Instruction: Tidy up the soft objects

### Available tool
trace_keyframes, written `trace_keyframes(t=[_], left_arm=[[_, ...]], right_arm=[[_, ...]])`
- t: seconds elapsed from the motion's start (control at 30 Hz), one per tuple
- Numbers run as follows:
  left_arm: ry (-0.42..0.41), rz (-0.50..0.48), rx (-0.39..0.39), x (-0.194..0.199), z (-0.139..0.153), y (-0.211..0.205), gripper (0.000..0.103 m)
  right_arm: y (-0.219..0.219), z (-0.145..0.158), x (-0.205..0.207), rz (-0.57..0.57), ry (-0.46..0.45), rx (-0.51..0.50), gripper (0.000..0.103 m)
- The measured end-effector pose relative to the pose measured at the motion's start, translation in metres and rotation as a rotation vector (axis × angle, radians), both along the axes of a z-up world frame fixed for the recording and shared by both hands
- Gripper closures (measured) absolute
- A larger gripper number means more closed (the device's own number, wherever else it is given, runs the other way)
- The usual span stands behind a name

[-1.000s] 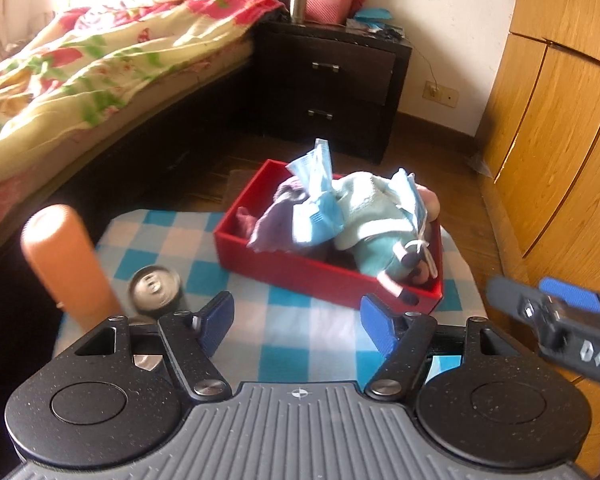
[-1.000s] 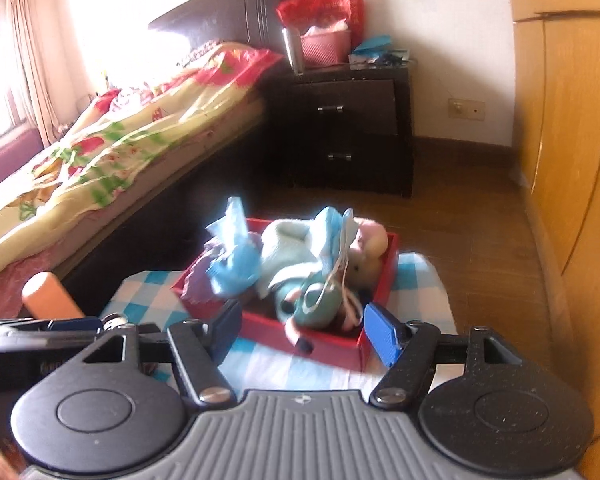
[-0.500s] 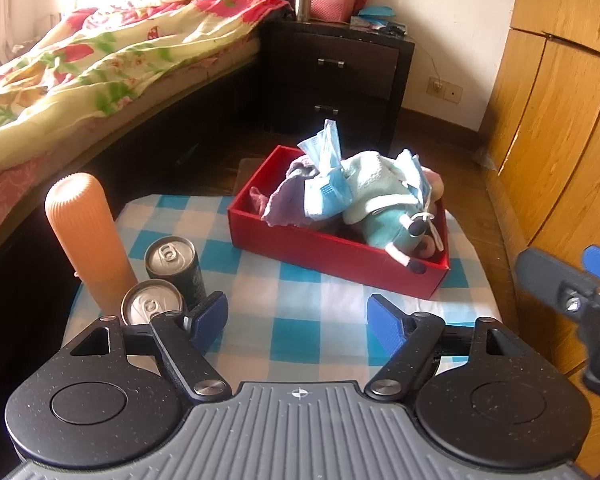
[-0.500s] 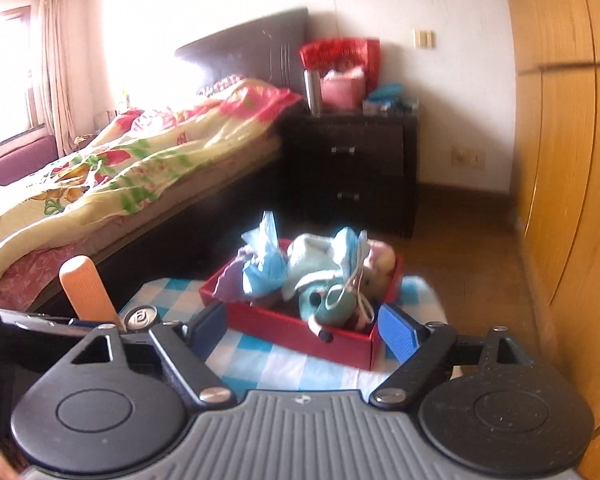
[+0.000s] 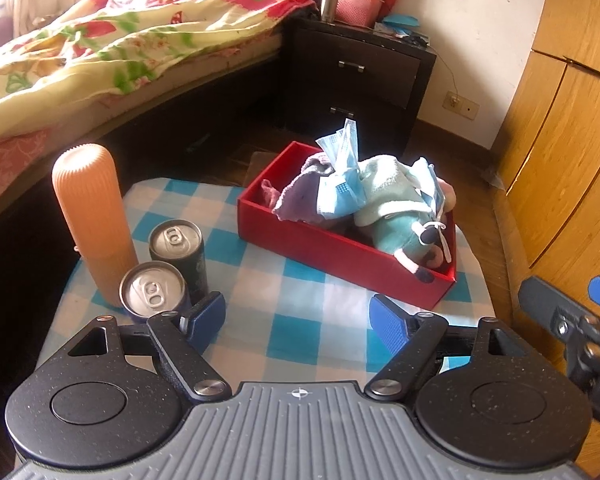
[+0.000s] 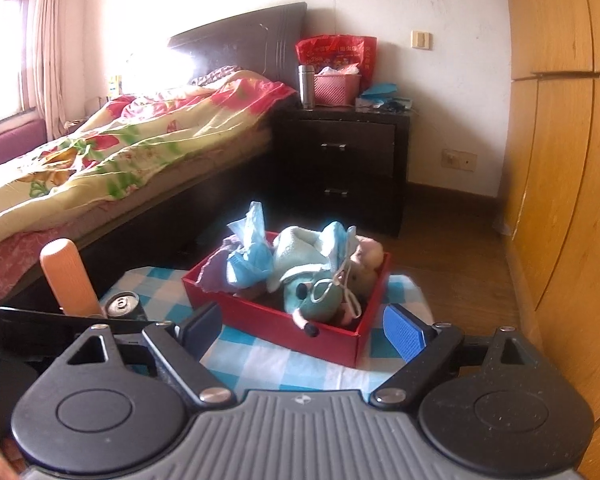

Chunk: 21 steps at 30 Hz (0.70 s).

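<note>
gaping wide after opening, left gripper (image 5: 298, 320) jaws empty, right gripper (image 6: 300, 332) jaws likewise

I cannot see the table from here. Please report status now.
Both grippers, left and right, open, empty, jaws just widened. Soft things piled in red box. Two cans beside left gripper; path clear.

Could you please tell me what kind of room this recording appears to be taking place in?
Most likely a bedroom in a home. A bed with a floral quilt runs along the left, a dark nightstand with drawers stands beside its headboard, and wooden wardrobe doors line the right side.
</note>
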<state>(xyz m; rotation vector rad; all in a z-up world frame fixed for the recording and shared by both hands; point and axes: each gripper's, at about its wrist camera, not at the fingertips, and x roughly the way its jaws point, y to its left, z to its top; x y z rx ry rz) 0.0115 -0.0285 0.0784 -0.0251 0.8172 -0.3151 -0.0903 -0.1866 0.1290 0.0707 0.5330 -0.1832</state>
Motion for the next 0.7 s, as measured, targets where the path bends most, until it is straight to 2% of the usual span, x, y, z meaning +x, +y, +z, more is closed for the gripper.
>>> trace_keyframes(t=[0.7], left_arm=[[-0.013, -0.040, 0.021, -0.011, 0.001, -0.013, 0.024]], right_arm=[[-0.008, -0.010, 0.008, -0.057, 0.033, -0.035, 0.035]])
